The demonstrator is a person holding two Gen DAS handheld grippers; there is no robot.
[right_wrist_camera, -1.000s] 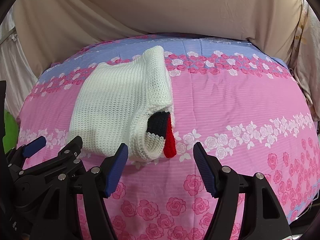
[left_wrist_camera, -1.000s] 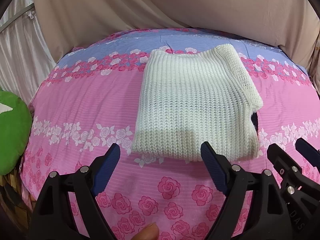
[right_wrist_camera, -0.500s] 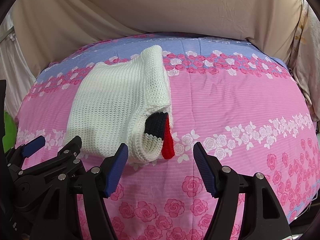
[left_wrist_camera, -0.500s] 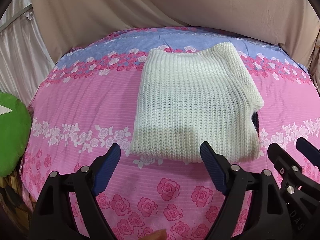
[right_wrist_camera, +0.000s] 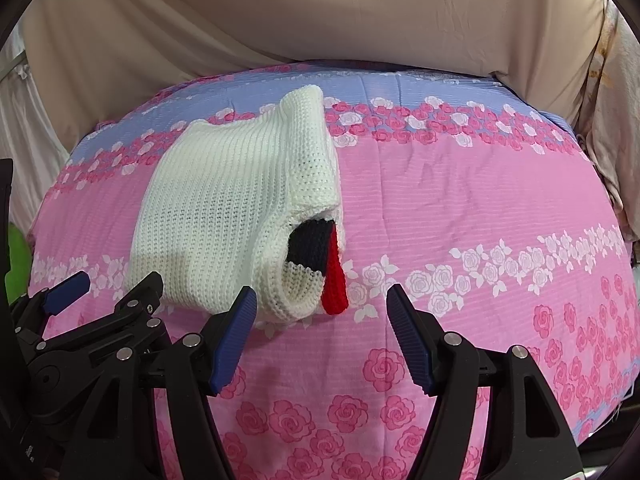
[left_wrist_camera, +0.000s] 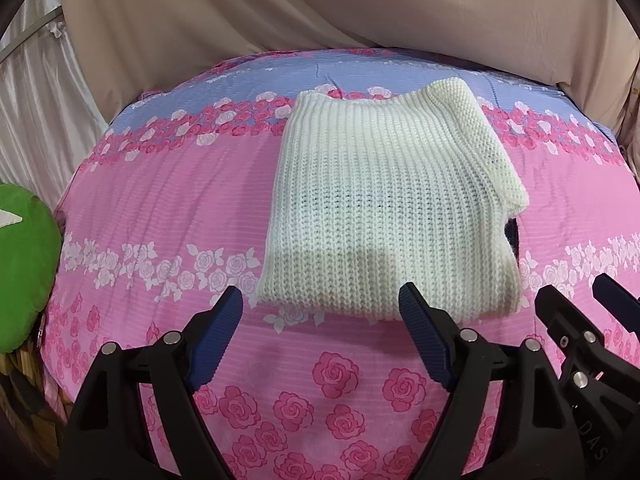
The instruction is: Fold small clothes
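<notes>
A: Looking at the white knitted sweater (left_wrist_camera: 384,216), has anything changed in the last moment?

B: Almost nothing. It lies folded into a compact rectangle on the bed (left_wrist_camera: 160,208), toward the far edge and a little left of the middle, just as it lay a second ago. Both tools have kept still too.

A: And the fingers?

B: The left gripper (left_wrist_camera: 320,312) hangs over the sweater's near hem with its fingers spread wide and nothing between them; they have narrowed only a trace. The right gripper (right_wrist_camera: 322,308) is likewise wide and empty, hovering just past the near right corner of the fold, close to the left one.

A: So what does that say about the task?

B: I judge the folding of this piece to be finished, or very nearly. The only untidy spot is at the right side, where a navy and red trim (right_wrist_camera: 324,264) pokes out of the opening. If anything is left, it's tucking that in or squaring the edge.

A: Anything else about?

B: A green cushion (left_wrist_camera: 24,264) at the bed's left edge.
</notes>
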